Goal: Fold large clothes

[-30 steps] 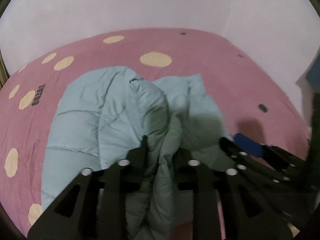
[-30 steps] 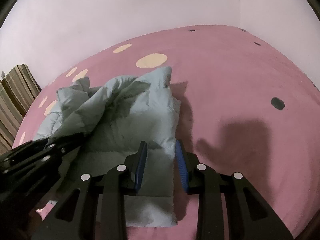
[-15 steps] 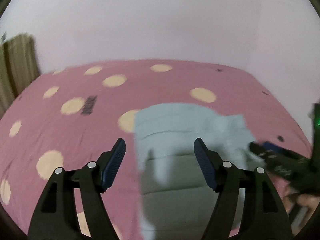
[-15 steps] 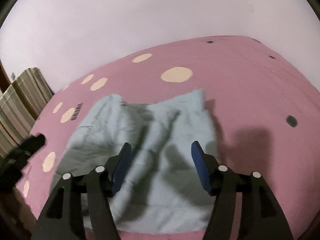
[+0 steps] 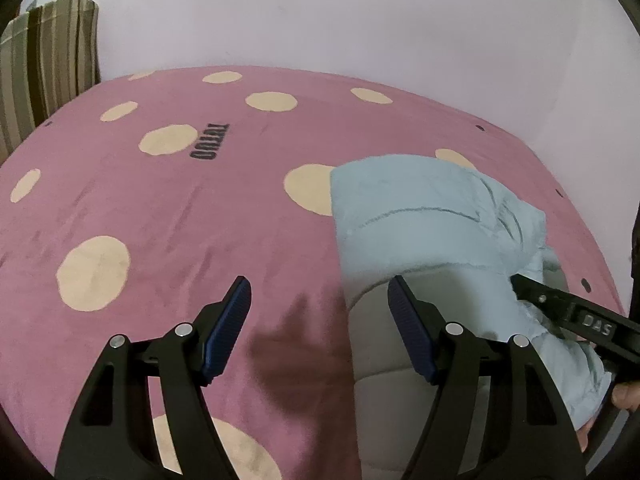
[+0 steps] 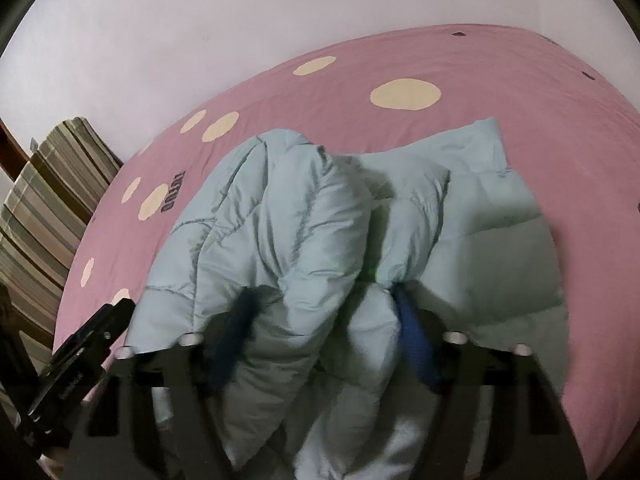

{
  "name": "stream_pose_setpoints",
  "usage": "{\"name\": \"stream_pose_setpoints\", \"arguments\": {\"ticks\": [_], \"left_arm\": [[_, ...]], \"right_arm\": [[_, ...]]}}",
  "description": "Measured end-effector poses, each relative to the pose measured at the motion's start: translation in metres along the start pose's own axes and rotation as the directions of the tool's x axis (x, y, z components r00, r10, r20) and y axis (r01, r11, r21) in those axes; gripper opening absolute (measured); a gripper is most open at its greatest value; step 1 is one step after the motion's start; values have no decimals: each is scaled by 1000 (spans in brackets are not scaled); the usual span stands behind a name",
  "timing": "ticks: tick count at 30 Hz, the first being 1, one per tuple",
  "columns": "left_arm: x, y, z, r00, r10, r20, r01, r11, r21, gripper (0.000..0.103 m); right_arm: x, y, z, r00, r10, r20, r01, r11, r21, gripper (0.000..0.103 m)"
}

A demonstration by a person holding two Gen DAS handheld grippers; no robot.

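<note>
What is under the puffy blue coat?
The coat lies on a pink bedspread with cream dots; one dot pokes out from beneath its edge. Whatever else lies beneath is covered. The right gripper bunches a thick fold.

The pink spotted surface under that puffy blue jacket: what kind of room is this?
Most likely a bedroom. The pink plush bedspread with cream dots spreads wide like a bed, set against plain white walls, with the light blue quilted puffer jacket lying on it.

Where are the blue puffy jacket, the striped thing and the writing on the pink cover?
jacket [image 6: 280, 216], right wrist view, raised quilted fold.
striped thing [image 5: 48, 52], left wrist view, its front face.
writing [image 5: 210, 142], left wrist view, middle of the dark letters.
</note>
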State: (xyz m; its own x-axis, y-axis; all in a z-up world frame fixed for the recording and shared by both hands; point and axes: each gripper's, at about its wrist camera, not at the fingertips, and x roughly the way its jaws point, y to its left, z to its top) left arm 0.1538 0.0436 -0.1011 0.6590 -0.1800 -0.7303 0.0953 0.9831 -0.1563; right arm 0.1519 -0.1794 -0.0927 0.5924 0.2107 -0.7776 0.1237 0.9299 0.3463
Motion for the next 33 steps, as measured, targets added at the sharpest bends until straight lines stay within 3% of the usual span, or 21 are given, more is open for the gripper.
{"name": "stream_pose_setpoints", "arguments": {"ticks": [2,5,10,15,21,26,33], "left_arm": [[4,-3,-3,1000,-10,-8,10,1000,3,71],[6,-5,-2,1000,-21,-11,21,1000,0,71],[-5,-14,10,998,-67,16,67,998,10,71],[-1,-44,15,993,-114,14,113,991,66,71],[27,-86,0,988,-140,-64,147,981,124,71],[52,-106,-14,986,-108,-126,126,980,152,72],[73,-125,-26,987,-63,-145,95,970,224,71]], "right_arm": [[5,2,1,1000,18,-21,-18,1000,-7,23],[1,8,3,1000,24,-5,-24,999,-46,9],[-40,7,19,991,-33,131,49,992,-115,8],[-60,-26,33,982,-84,167,103,989,-105,8],[-41,-75,25,984,-141,107,148,988,-53,8],[-18,-105,14,987,-149,55,150,988,-19,8],[8,-129,6,991,-136,13,136,991,15,9]]}}
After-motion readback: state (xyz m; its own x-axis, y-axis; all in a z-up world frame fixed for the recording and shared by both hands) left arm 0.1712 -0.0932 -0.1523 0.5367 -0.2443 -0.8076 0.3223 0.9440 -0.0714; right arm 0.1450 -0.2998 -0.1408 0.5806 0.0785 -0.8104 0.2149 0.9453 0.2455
